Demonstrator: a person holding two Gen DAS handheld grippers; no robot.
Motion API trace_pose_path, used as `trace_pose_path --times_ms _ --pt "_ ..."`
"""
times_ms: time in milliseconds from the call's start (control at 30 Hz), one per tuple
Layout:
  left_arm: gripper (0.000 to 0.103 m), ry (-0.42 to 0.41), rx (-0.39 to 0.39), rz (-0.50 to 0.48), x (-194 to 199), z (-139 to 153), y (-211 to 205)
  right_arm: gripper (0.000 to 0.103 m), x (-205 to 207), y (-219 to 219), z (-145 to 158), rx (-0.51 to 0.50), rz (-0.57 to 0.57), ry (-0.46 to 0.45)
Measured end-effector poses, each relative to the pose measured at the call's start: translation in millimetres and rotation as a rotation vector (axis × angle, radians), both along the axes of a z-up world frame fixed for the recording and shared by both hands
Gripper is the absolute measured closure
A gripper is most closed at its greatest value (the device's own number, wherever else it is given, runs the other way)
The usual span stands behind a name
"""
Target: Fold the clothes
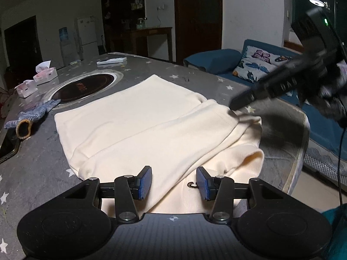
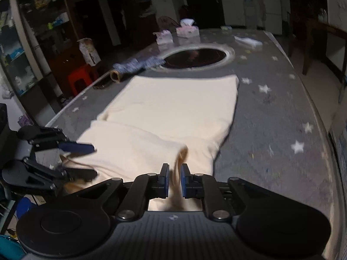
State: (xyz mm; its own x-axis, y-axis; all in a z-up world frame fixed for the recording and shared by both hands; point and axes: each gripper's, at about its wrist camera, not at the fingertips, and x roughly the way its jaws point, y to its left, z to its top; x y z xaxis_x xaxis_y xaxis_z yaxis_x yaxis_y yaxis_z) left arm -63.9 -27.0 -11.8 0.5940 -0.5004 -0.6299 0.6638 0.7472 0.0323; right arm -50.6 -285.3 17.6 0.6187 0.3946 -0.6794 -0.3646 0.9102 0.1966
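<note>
A cream garment (image 1: 147,125) lies partly folded on the grey star-patterned table (image 1: 39,164), with a sleeve or flap doubled over its near part. My left gripper (image 1: 174,182) stands open just over the garment's near edge, blue pads apart with cloth lying between them, unpinched. In the right wrist view the left gripper (image 2: 81,161) shows at the left, at the garment's (image 2: 173,108) corner. My right gripper (image 2: 175,179) is shut on a raised fold of the cream cloth. From the left wrist view, the right gripper (image 1: 235,106) meets the garment's right edge.
A round black hob (image 1: 86,86) is sunk into the table behind the garment. A blue knit glove (image 1: 32,114), tissue boxes (image 1: 45,75) and a dark phone (image 1: 8,147) lie to the left. A blue sofa (image 1: 321,130) stands beyond the table's right edge.
</note>
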Motion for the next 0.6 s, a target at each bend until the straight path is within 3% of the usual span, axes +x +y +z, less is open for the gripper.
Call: trace_pose_path --times_ms 167,400,600 --pt "0.07 0.008 0.01 -0.012 -2 0 2 0.092 20 8 2 -0.005 0.004 -0.03" --pt "0.079 0.011 0.019 -0.025 -5 -2 4 0.093 49 4 -25 0.065 -0.044 0.08" --pt "0.08 0.015 0.026 -0.034 -5 -2 8 0.1 38 13 -18 -0.033 -0.052 -0.057"
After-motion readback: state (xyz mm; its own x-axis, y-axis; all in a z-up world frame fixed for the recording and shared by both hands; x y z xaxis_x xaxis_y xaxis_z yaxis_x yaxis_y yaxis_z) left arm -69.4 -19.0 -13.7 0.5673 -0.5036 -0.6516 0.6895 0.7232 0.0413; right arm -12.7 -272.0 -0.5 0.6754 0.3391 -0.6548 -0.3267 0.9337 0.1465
